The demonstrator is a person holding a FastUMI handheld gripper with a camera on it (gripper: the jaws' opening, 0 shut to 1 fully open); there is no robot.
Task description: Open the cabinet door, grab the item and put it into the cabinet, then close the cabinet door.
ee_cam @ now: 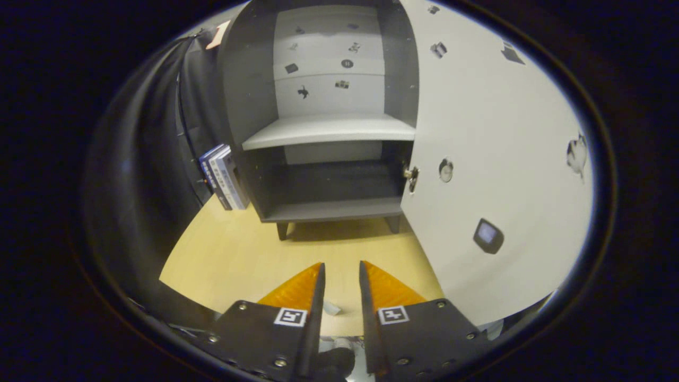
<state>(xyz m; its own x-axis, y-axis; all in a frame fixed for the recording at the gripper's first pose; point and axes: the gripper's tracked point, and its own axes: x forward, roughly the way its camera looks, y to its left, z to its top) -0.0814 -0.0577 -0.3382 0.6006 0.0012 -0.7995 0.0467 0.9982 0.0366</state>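
With the cabinet (329,132) standing open and its door (493,159) swung wide to the right, the gripper (341,276) is hovering over the table (228,260) in front, fingers slightly apart and empty. The item is yet to be fetched; which object it is cannot be told.

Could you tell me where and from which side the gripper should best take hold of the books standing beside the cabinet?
The books stand upright, leaning on the cabinet's outer left wall, spines facing outward. Probably best to come straight at the spines and pinch across the stack. The gripper has its fingers slightly apart, holding nothing, so it must open wider first.
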